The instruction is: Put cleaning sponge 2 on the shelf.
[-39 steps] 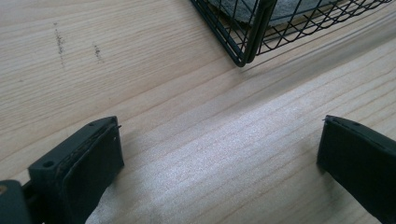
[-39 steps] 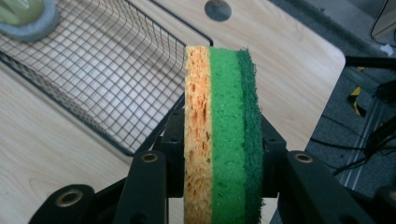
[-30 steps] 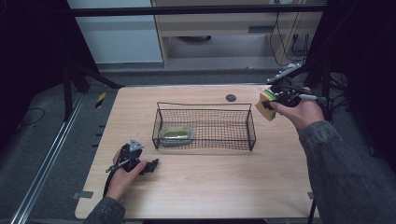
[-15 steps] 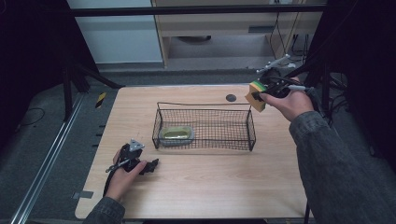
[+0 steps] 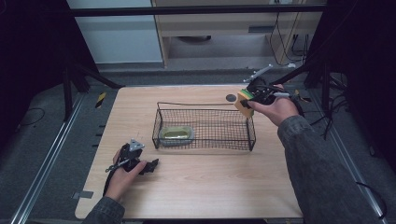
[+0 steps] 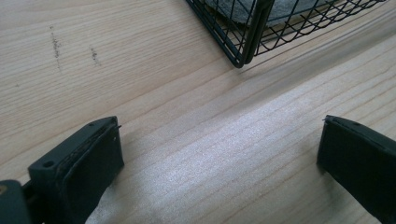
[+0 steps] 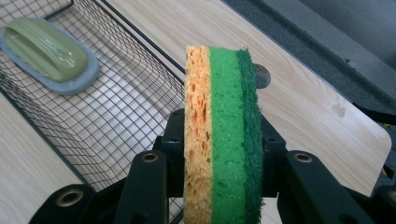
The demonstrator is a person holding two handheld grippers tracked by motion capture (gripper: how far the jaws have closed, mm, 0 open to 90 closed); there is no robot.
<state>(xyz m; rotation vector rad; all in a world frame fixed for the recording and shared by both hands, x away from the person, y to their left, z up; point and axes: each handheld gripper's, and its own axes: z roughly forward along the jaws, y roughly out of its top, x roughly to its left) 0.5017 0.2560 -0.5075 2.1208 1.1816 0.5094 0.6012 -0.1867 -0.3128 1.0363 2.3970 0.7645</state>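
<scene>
Standing on edge, the sponge (image 7: pixel 223 135) sits clamped between the right gripper's (image 7: pixel 223 154) jaws.

Wire basket (image 5: pixel 204 126) is open-topped – scrubber (image 5: pixel 176 133) fills its left end, the rest bare.

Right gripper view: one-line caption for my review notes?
Right gripper clamps an upright orange-and-green sponge over the wire basket, where a green scrubber lies.

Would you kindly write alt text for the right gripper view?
The right gripper clamps an upright sponge layered orange, green and dark green. Behind it a wire basket on the wooden table holds a green scrubber.
</scene>
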